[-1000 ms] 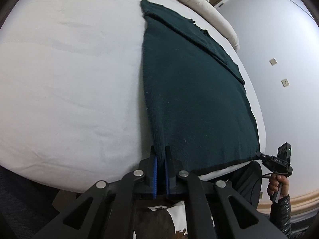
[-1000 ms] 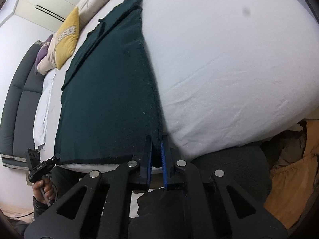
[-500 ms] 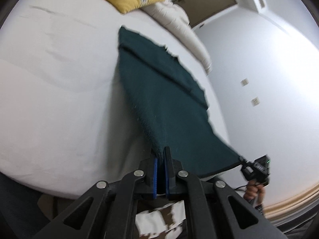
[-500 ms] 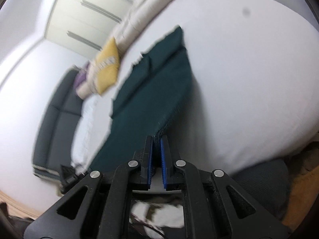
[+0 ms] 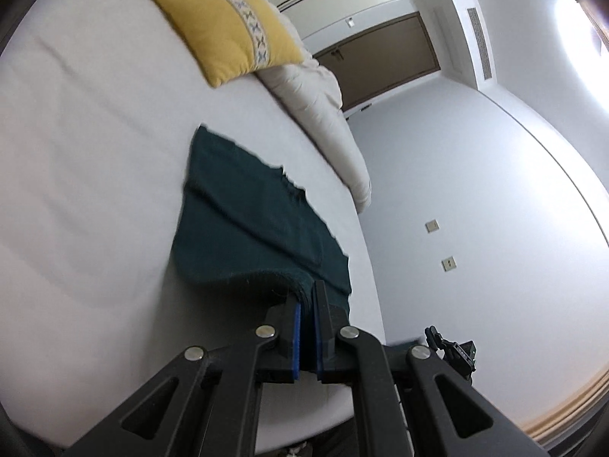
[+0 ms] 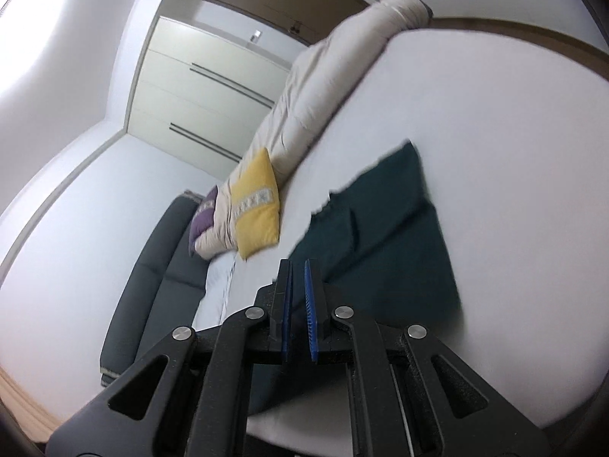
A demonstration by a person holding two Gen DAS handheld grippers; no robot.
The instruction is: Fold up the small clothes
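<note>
Left gripper pinches the dark green garment at 6 o'clock, lifting its hem to fold; right gripper looks narrowly parted, its hold unclear.

A dark green cloth is pinched at its near edge between the closed blue-padded jaws of the left hand-held gripper, at six o'clock. The cloth is curled over itself on the white bed. A yellow pillow is seen at eleven o'clock, beside a beige duvet.
</note>
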